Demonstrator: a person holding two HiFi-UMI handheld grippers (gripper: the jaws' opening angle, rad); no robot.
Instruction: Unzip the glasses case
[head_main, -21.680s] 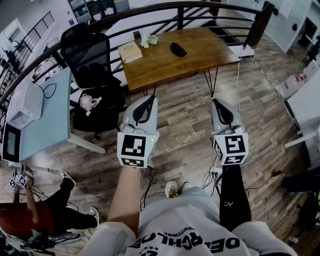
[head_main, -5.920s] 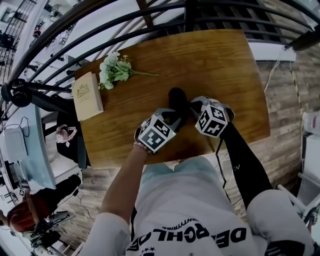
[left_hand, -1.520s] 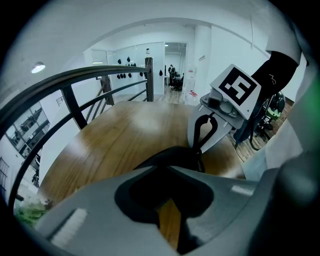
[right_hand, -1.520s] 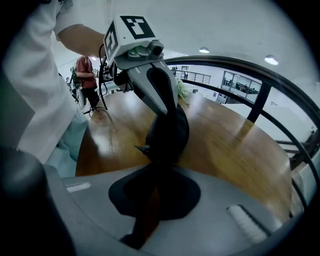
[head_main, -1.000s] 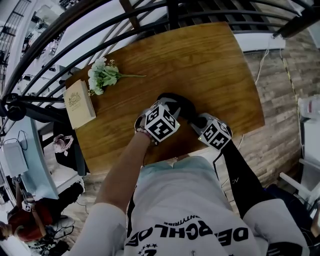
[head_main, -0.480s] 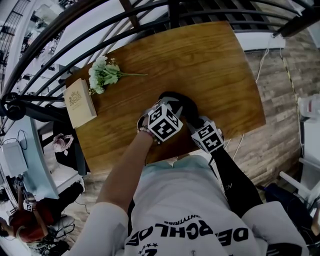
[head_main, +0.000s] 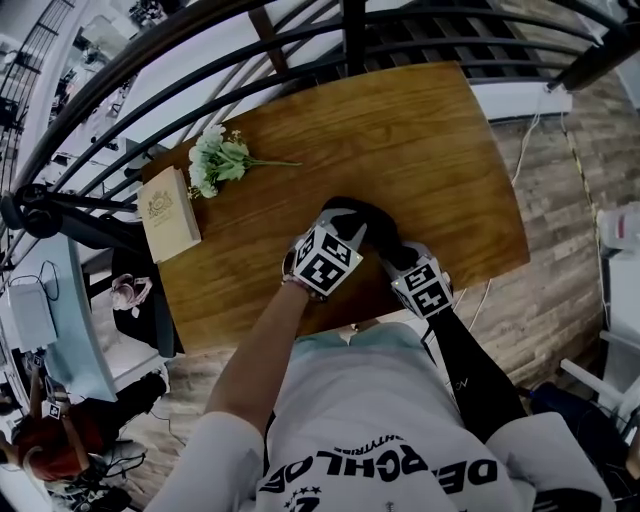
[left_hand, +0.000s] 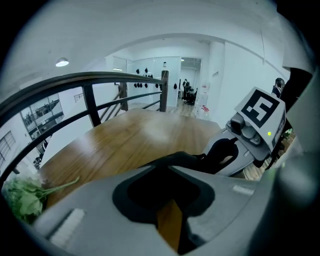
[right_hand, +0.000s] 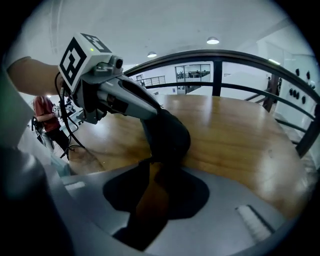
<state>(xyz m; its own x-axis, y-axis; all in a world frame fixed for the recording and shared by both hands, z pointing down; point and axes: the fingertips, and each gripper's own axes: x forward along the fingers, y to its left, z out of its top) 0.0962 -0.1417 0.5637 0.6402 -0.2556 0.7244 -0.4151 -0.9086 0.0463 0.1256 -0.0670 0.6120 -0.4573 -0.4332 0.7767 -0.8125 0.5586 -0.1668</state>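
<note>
Gripping the case (right_hand: 167, 137) by its far-left end, your left gripper (left_hand: 169, 169) has its jaws drawn nearly together on the black shell. Your right gripper (right_hand: 154, 170) has just been opening. Its jaws stand partly apart, with the case's near-right end at their tips but not clamped. The case lies on the table (head_main: 420, 120), close to its near edge. Flowers (head_main: 220, 160) and a book (head_main: 170, 213) lie at the far left.
</note>
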